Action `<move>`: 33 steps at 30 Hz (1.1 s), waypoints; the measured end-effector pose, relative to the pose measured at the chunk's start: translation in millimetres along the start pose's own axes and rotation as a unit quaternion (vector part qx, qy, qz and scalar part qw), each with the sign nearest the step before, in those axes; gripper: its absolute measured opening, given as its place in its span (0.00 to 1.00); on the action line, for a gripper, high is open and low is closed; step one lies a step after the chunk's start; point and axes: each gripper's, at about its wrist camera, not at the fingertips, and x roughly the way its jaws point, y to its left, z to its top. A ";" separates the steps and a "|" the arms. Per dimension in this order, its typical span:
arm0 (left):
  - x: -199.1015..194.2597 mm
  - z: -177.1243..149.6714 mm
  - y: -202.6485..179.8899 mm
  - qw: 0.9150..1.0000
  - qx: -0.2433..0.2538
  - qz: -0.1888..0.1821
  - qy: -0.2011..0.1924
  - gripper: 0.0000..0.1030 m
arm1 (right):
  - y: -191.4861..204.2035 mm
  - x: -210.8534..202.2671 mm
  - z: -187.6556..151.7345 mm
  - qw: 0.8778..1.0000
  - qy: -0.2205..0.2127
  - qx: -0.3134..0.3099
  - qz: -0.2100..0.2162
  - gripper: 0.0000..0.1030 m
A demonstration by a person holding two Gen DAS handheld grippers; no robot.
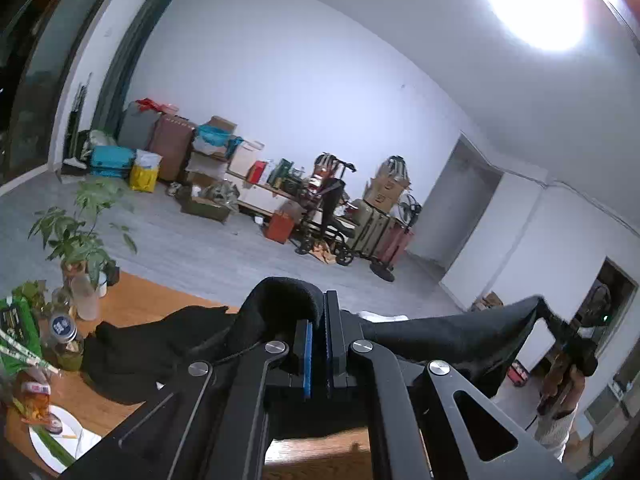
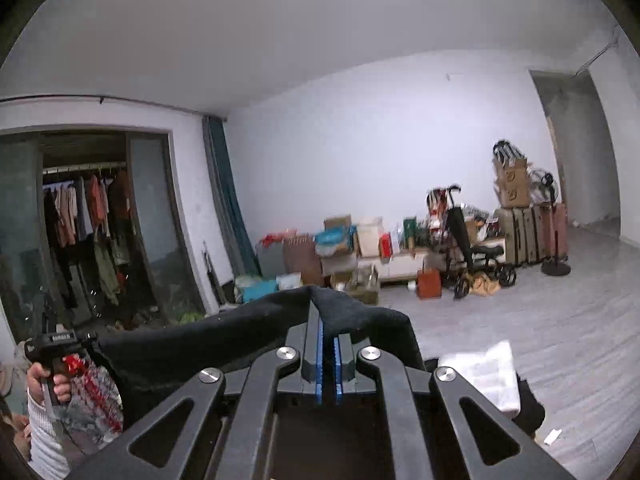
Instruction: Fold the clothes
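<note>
Fingers (image 1: 307, 354) of the left gripper (image 1: 318, 350) are pressed together on a fold of the black garment (image 1: 448, 334), which is pinched between the blue pads. At the right gripper (image 2: 328, 354) the same cloth is clamped likewise between nearly closed fingers (image 2: 319, 354). The garment is held stretched in the air between both grippers, its lower part trailing onto the wooden counter (image 1: 132, 304) at 9 o'clock in the left wrist view. A potted plant (image 1: 80, 228), jars and a white plate (image 1: 52, 440) are seen at 8 o'clock on that counter. A hand (image 2: 48, 382) is wrapped round the left handle at 8 o'clock in the right wrist view
</note>
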 end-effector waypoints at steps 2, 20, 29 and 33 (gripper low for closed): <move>20.3 -7.1 20.0 1.000 -0.018 0.012 0.014 0.04 | -11.9 33.4 -17.5 0.999 0.038 0.008 -0.004 0.04; 219.9 -162.2 261.0 0.932 -0.180 0.269 0.165 0.80 | -121.5 211.6 -233.6 0.941 0.321 0.017 -0.105 0.63; 196.7 -246.4 296.7 0.892 -0.192 0.286 0.293 0.80 | -171.7 211.0 -338.3 0.889 0.430 0.042 -0.153 0.70; 189.1 -267.3 294.5 0.881 -0.169 0.292 0.332 0.80 | -191.4 191.3 -380.2 0.861 0.475 0.068 -0.168 0.70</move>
